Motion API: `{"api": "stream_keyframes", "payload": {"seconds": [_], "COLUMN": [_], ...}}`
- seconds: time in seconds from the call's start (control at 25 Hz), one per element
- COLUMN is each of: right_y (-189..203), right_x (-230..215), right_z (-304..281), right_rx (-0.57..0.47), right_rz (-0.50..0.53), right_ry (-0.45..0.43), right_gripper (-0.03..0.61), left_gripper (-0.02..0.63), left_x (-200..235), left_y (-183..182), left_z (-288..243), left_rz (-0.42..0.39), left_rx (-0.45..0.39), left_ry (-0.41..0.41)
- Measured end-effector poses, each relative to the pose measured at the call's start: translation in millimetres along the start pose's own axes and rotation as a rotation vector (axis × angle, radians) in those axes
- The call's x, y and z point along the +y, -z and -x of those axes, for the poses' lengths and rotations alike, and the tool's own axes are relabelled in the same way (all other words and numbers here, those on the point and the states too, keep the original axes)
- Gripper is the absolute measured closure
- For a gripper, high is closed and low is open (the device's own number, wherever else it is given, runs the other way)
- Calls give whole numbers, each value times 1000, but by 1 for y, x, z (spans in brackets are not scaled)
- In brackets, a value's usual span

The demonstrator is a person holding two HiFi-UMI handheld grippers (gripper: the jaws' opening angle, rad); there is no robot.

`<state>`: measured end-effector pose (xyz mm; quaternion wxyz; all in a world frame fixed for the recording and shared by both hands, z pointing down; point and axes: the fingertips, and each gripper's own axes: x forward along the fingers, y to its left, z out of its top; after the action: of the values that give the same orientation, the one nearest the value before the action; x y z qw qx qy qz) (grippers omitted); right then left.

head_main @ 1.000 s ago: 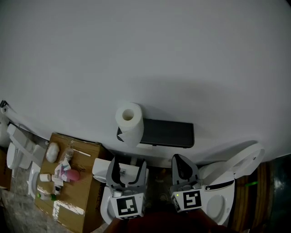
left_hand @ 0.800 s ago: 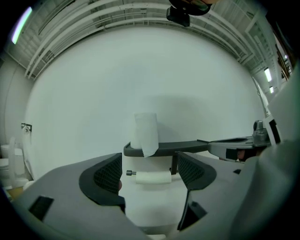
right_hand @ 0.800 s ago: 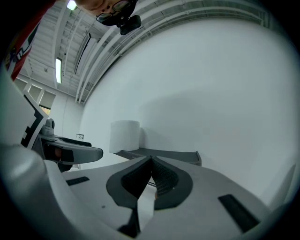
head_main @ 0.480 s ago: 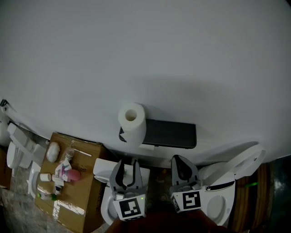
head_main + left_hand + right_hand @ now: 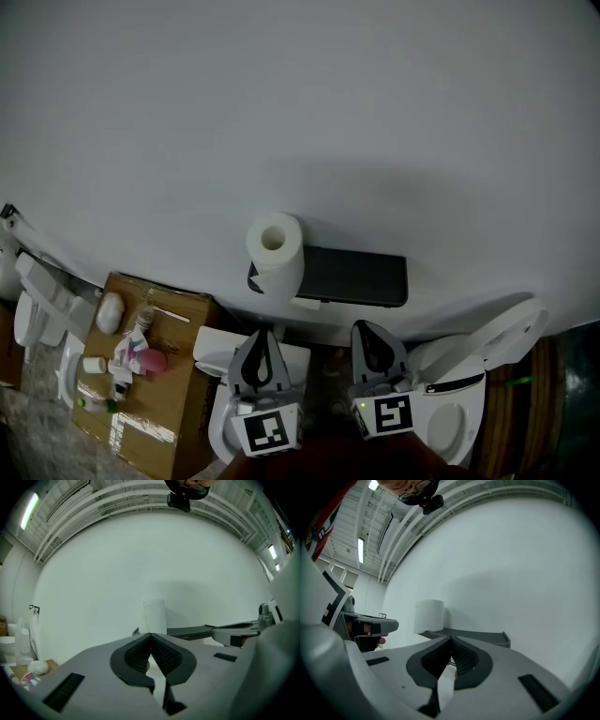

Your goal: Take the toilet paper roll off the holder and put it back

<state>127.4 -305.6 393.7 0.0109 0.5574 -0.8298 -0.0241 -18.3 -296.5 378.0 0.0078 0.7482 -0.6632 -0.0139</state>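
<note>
Approach step: toilet paper roll (image 5: 275, 253) upright on holder (image 5: 352, 277). Left gripper (image 5: 262, 337) and right gripper (image 5: 366, 334) lower centre, fingers together, empty — opening needed next.

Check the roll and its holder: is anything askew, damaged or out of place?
Nothing stands out. The toilet paper roll stands upright at the left end of the holder. The left gripper and right gripper are shut, empty.
</note>
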Motion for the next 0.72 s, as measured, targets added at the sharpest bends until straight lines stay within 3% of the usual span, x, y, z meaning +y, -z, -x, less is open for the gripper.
{"api": "stream_keyframes", "payload": {"seconds": [0.52,0.72], "right_y": [0,-11], "right_x": [2,-1], "right_z": [1,1], "right_rx": [7,-46], "right_rz": [2,-7], "right_ry": [-9,4], "right_gripper": [563,563], "left_gripper": [598,598], "left_x": [-4,-6], "left_y": [4,6], "left_z": [1,2], "left_rz": [-7,-3], "left_rx": [10,9], "left_ry": [6,4]}}
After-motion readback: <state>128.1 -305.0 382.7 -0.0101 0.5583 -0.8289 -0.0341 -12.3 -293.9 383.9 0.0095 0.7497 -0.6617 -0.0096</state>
